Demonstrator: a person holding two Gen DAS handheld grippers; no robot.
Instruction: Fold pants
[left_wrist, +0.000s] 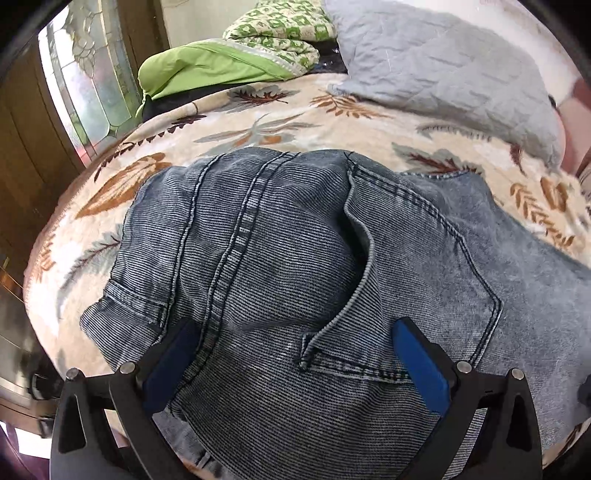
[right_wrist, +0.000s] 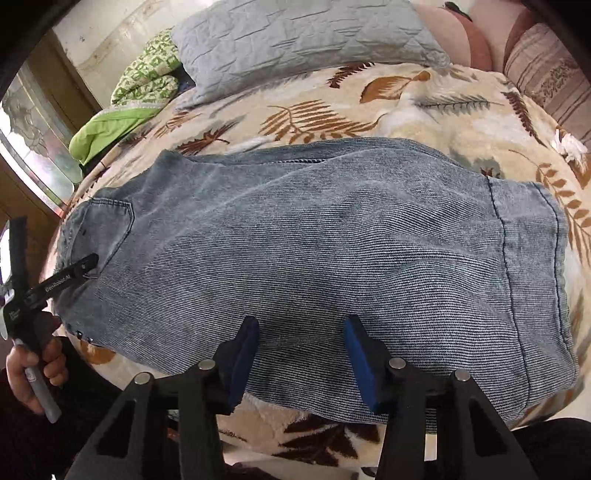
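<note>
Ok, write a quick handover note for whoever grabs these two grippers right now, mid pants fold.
Left gripper: open, jaws astride the waist end by the back pocket, nothing clamped.
Right gripper: open, over the near edge of the leg, denim between the pads but not pinched.
Jeans: lying across the leaf-print blanket, legs already stacked lengthwise, hem to the right.
Left to do: grip both spots, fold crosswise.

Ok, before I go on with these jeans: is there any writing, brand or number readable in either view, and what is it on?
"GenRobot.AI": white letters along the black finger of the left gripper, seen in the right wrist view.
Small white print on the body of the same gripper: too small to read.
Jeans, blanket, pillows: no readable text in either view.
</note>
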